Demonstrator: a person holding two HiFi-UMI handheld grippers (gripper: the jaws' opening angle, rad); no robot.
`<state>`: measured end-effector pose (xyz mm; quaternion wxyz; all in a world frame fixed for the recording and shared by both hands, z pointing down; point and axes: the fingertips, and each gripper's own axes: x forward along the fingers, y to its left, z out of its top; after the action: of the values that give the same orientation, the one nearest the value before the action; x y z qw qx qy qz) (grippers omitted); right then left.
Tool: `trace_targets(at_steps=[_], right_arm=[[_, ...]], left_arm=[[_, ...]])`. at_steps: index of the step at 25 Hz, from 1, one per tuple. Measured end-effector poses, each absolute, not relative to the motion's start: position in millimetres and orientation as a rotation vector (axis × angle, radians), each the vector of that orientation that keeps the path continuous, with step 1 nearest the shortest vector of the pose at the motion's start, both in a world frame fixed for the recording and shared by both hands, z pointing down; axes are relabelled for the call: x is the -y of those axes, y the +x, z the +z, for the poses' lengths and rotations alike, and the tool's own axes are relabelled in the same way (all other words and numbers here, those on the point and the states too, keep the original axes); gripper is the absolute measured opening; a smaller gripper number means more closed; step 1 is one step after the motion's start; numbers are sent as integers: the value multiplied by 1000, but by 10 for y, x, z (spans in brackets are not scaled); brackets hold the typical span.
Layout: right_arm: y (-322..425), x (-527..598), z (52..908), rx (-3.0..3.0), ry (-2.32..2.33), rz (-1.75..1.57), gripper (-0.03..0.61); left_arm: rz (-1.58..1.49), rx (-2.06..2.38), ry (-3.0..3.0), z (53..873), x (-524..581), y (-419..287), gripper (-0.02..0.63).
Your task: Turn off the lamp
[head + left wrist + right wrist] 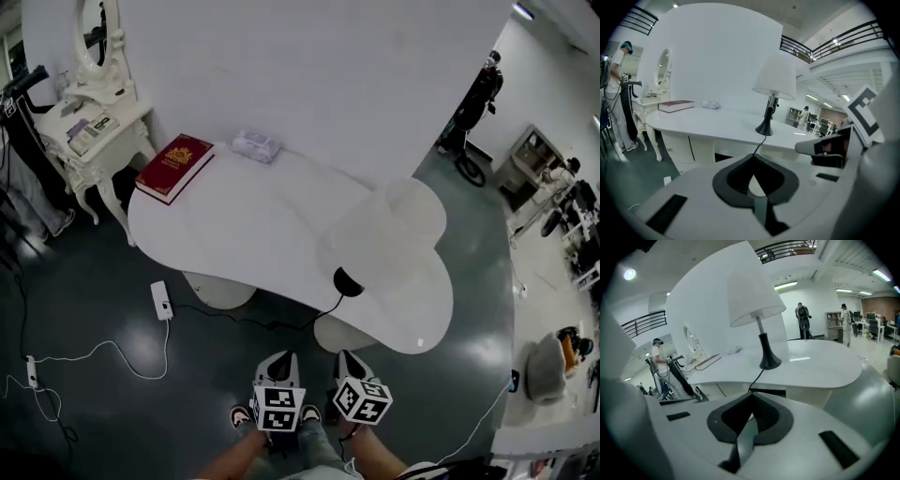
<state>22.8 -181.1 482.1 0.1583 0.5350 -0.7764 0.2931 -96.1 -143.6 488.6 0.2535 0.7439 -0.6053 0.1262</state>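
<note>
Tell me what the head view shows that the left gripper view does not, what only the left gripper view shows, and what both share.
Only the head view: the person's shoes on the dark floor, directly below the camera.
Only the left gripper view: the black balcony railing high up on the upper level.
Both: the white-shaded table lamp with a black base, the red hardcover book, the curved white table and the oval white-framed mirror.

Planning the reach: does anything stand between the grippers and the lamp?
Nothing visible does: the lamp stands by the table's near edge, open air between it and the left gripper and right gripper.
</note>
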Motion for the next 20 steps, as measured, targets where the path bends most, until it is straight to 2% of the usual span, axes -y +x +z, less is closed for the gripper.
trace_targets(at_steps=[10, 20], right_arm=[[539, 1803, 4020, 2253, 1725, 796, -2], [459, 1725, 3619, 2293, 1817, 716, -2]], left_arm=[[268, 1669, 2093, 3964, 1588, -873, 8], [251, 1629, 2220, 3597, 1553, -812, 8]])
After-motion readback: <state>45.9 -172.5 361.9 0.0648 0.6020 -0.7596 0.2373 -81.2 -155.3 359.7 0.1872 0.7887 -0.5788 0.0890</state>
